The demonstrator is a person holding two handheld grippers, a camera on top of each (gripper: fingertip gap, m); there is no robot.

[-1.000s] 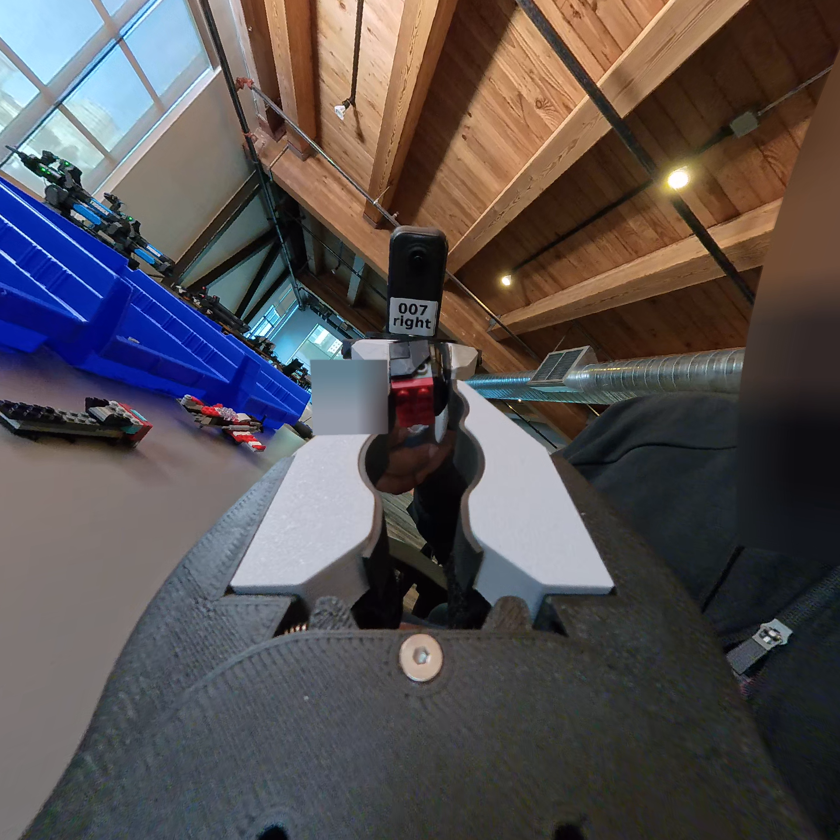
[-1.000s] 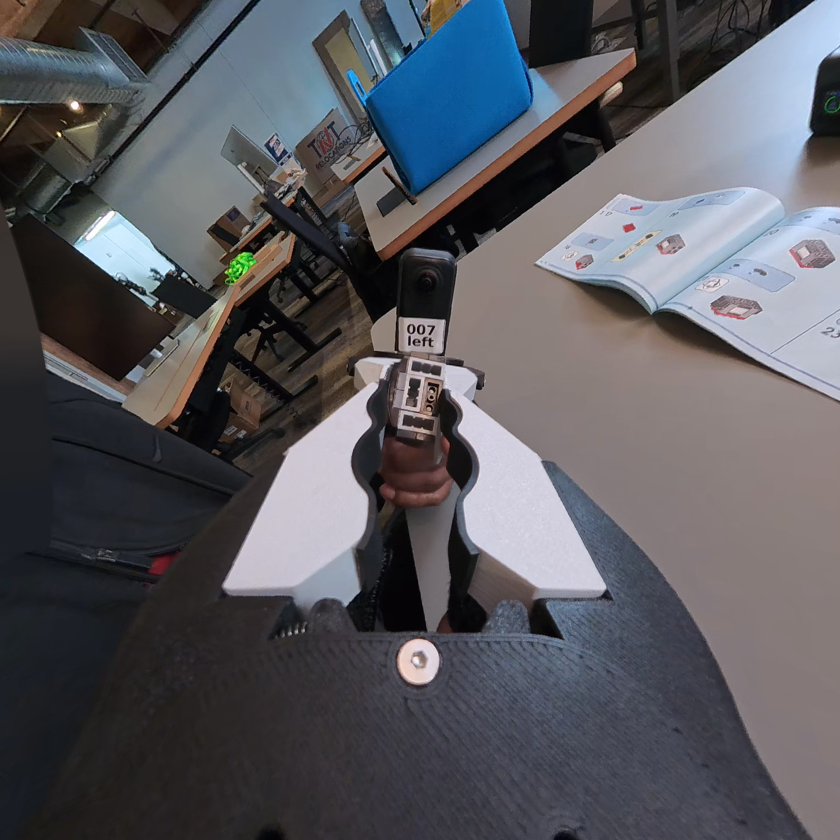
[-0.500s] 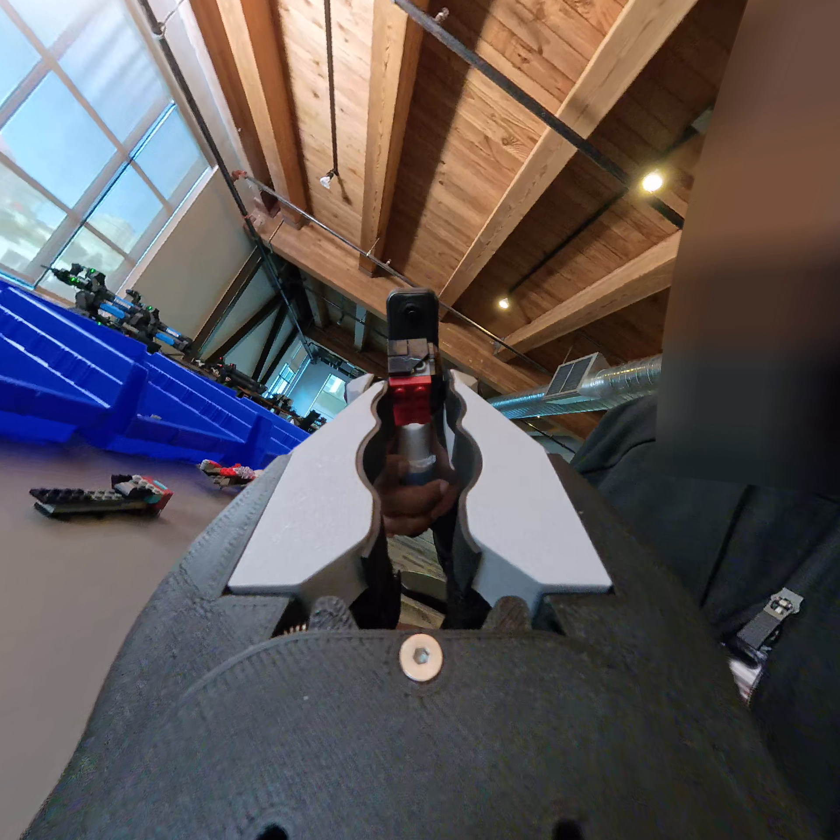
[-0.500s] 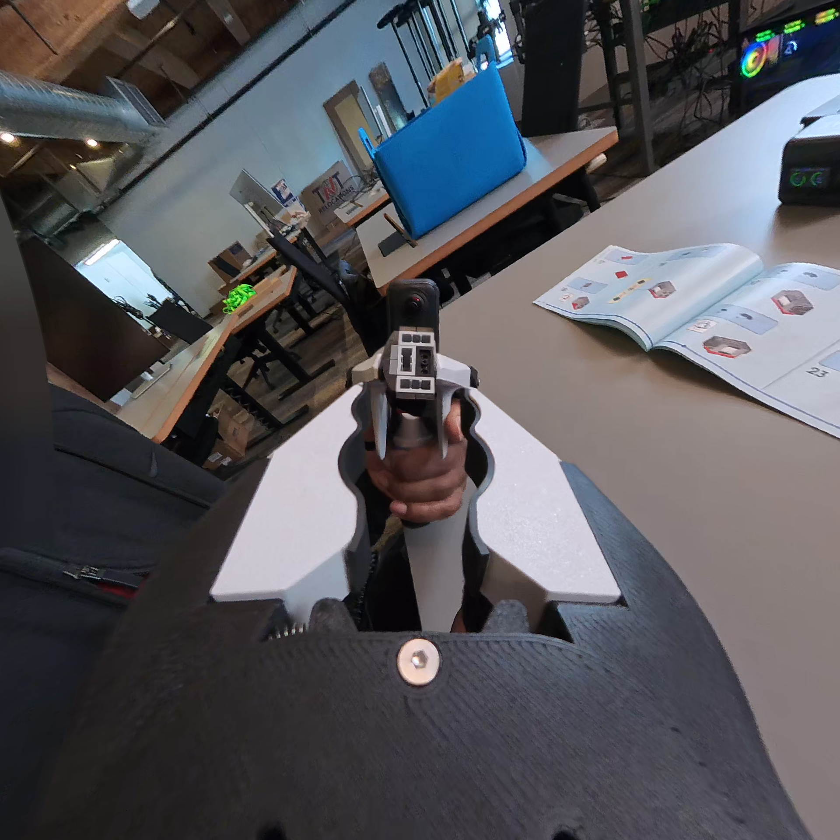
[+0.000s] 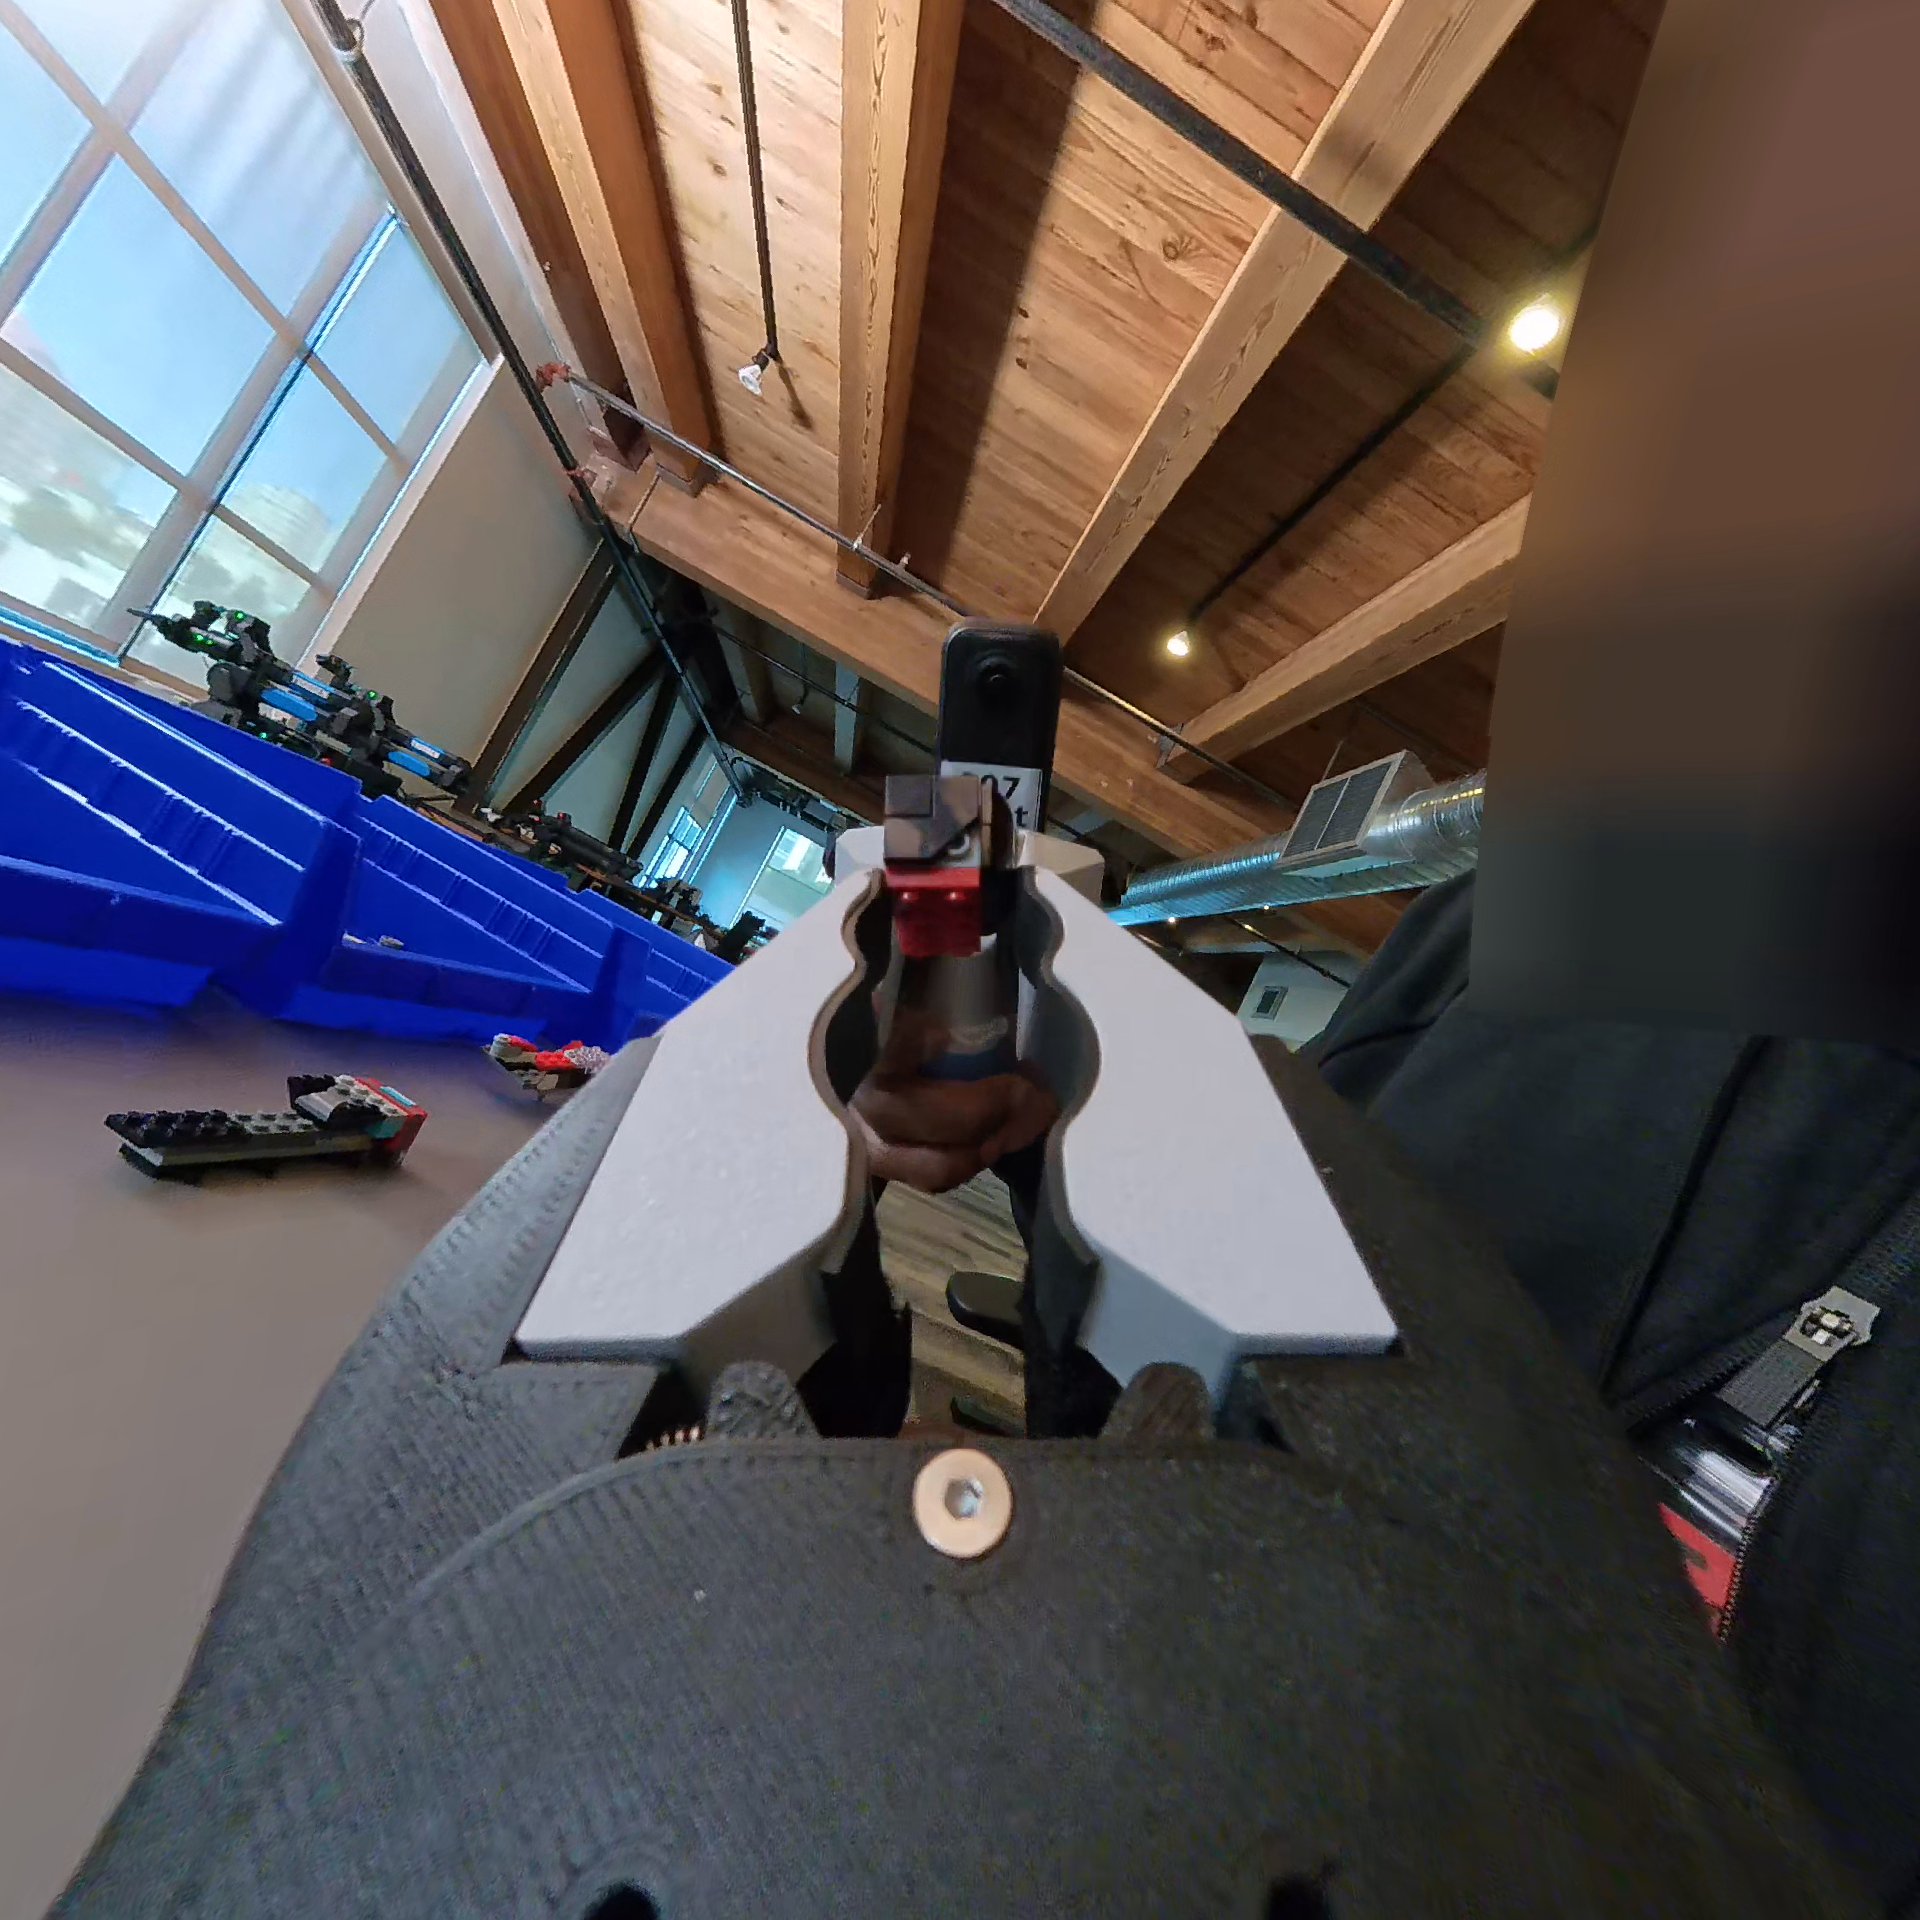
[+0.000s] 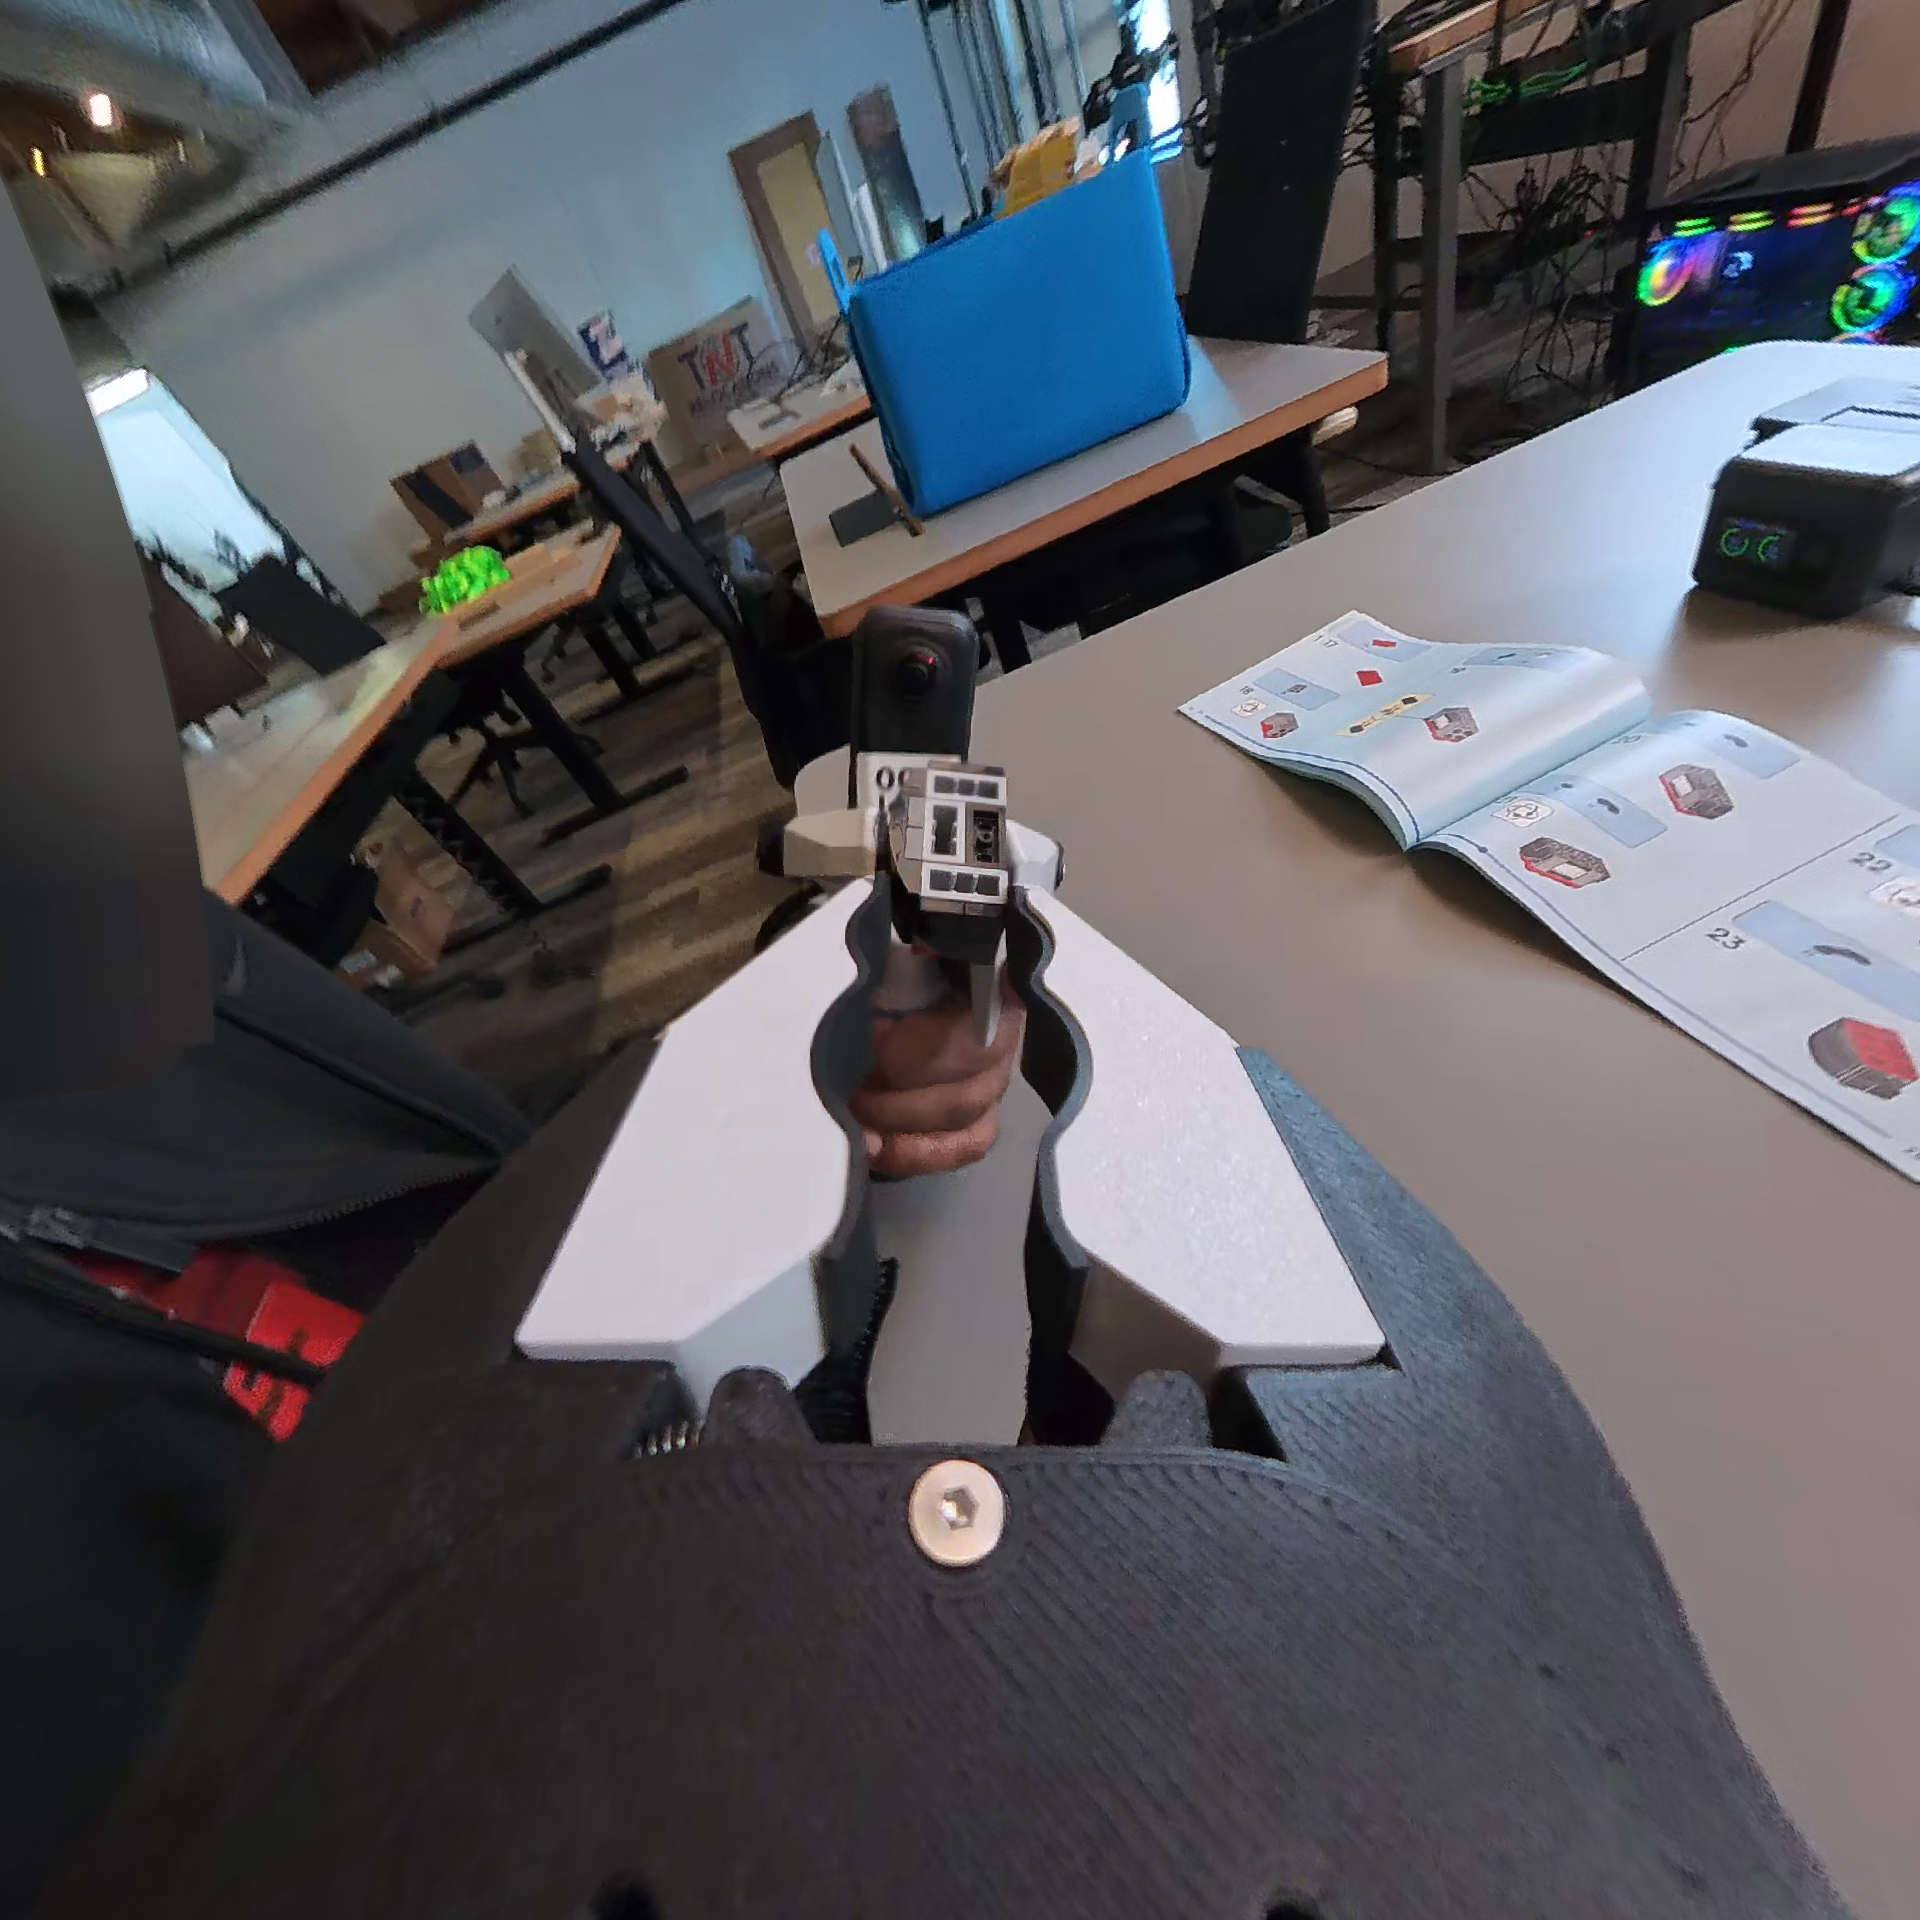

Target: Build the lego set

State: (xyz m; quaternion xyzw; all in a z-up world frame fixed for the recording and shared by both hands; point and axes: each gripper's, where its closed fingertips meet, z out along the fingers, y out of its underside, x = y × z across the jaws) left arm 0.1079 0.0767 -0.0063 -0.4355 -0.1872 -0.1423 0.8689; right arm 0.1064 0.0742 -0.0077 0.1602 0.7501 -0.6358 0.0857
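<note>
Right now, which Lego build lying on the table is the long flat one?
The long black build, lying apart on the table in front of the blue bins. The other build beside it is short, clumpy and partly hidden.

Left gripper (image 5: 940, 894): centre of left wrist view, tilted upward, fingers nearly together, tips pinching small brick assembly (image 5: 935, 883) from both sides. Right gripper (image 6: 951, 899): centre of right wrist view, angled slightly downward, fingertips closed onto same assembly. Grippers face each other, tip to tip. Opposite gripper body visible just above tips in each view. Bare hand (image 5: 940, 1122) wraps opposite handle in lower gap between fingers; likewise hand (image 6: 930, 1096) in right wrist view. Dark sleeve at frame edge.
</note>
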